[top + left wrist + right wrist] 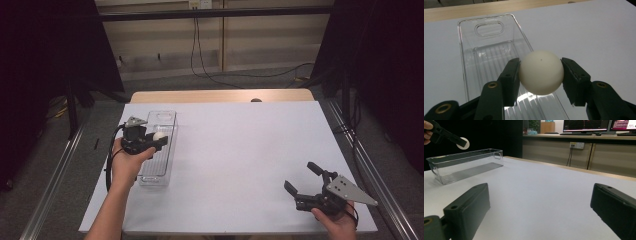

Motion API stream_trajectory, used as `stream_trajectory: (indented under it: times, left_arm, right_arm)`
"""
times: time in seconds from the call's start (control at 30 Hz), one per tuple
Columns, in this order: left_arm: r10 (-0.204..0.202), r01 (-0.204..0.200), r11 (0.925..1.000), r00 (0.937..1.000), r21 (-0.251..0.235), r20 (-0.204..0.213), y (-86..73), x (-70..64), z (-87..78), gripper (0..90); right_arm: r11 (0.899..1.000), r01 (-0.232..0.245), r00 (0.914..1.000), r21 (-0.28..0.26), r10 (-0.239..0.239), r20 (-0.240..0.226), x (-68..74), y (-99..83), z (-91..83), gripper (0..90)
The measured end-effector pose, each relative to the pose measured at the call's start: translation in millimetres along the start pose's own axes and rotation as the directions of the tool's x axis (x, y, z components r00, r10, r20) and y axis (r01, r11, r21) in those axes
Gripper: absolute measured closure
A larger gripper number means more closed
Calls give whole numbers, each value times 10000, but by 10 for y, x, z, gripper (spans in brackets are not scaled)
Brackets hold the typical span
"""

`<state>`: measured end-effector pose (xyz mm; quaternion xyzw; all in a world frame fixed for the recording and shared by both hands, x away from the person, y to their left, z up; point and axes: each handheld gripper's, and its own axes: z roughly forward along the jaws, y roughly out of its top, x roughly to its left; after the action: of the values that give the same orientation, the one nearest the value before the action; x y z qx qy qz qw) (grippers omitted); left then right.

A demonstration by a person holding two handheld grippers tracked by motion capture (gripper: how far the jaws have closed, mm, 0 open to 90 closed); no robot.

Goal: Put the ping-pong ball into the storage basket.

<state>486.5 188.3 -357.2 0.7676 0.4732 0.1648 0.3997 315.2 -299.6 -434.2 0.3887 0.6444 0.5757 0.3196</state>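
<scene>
The left hand-held gripper point(541, 75) is clamping a white ball point(541, 72) squarely between its two jaws, one pad on each side of the ball's widest part, and it is hanging right over the clear plastic bin point(466, 75) at the left side of the table point(240, 150). In the right gripper view the ball point(464, 143) is sitting above the bin's rim point(465, 153), not yet down inside, so I am reading this as the drop-off step. The bin is looking empty along its ribbed floor.

Over on the near right, the right hand-held gripper point(306, 185) is idling with its jaws spread wide and nothing between them, well apart from the bin and hovering near the table's front edge.

To do this well, the left hand should be lowering the ball close to the ribbed floor before opening (a light ball like this is likely going to bounce if dropped from rim height). The bin is narrow, so staying centred between the long walls is mattering here; the jaws will need room to part without knocking a wall and shoving the bin. Opening slowly and lifting straight up should be leaving the ball settled.
</scene>
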Motion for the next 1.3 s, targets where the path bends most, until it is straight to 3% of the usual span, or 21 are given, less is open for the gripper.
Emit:
stream_trajectory:
  times: [1.3]
  left_arm:
    - [-134, 133, 9999, 9997, -52, -196, -116, 54, 24, 511]
  right_arm:
    - [10000, -35, 10000, 10, 35, -21, -4, -2, 14, 19]
